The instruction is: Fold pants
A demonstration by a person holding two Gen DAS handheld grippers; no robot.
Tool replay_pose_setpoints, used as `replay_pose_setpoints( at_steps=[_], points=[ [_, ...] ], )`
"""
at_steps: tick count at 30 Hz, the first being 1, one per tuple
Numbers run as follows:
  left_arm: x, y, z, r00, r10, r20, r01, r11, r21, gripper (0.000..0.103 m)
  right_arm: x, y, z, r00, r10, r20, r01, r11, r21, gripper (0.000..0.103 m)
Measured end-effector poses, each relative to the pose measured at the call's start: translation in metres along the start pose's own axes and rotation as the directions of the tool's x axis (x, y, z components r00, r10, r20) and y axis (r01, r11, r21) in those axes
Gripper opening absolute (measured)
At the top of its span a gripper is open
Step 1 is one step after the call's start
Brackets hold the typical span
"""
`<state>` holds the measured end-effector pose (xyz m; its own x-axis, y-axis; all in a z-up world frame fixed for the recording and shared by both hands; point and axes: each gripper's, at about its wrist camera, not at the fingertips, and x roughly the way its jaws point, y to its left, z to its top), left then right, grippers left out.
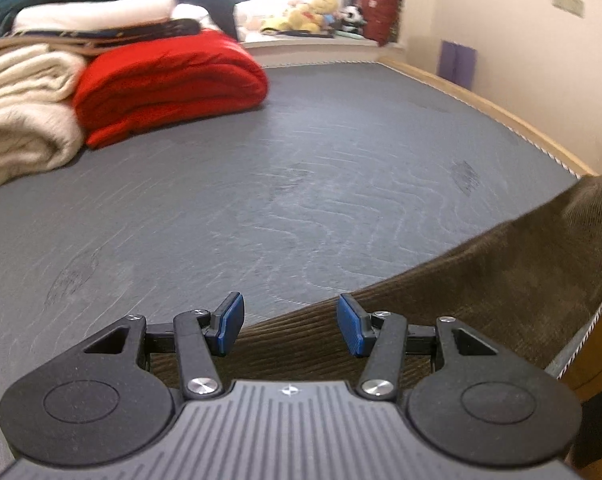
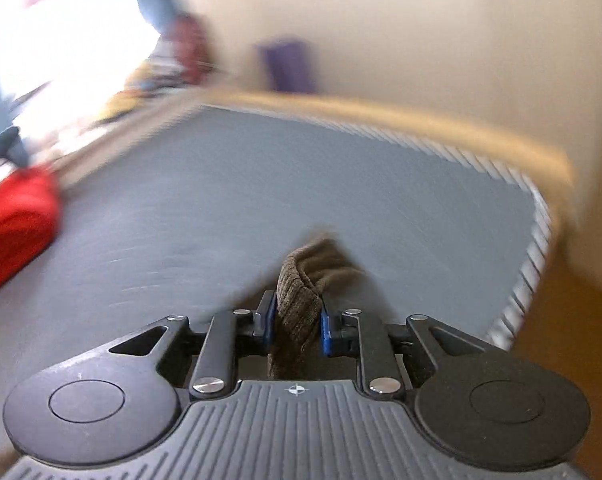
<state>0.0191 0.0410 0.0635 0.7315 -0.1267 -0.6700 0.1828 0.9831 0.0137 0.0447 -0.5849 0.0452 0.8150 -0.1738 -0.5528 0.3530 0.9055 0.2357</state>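
My right hand-held gripper (image 2: 298, 322) is clamped on a bunched fold of the brown corduroy pants (image 2: 301, 304), lifted above the grey mattress (image 2: 261, 184) (that view is blurred). My left hand-held gripper (image 1: 291, 326) stands apart, nothing between its pads, over the pants' edge (image 1: 481, 280) near the mattress corner. A red blanket (image 1: 169, 84) lies well apart.

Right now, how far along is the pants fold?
Early. Done: right gripper is clamped on a bunched edge of the brown corduroy pants. In hand: the fabric is raised, stretching across the grey mattress in the left view. Left: left gripper is open, with the pants passing beneath it ungripped, and no neat fold shows yet.
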Motion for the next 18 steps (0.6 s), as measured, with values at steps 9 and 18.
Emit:
replay_pose_setpoints(
  at_steps=[9, 18],
  points=[
    [-0.017, 0.046, -0.016, 0.998, 0.061, -0.015, -0.062, 0.993, -0.096, 0.057, -0.107, 0.271, -0.145, 0.892, 0.440, -0.104, -0.405, 0.676, -0.616, 0.024],
    [-0.022, 0.066, -0.029, 0.998, 0.027, -0.053, -0.035, 0.988, -0.150, 0.059, -0.133, 0.322, -0.279, 0.708, 0.407, -0.577, -0.700, 0.295, -0.650, 0.034]
  ],
)
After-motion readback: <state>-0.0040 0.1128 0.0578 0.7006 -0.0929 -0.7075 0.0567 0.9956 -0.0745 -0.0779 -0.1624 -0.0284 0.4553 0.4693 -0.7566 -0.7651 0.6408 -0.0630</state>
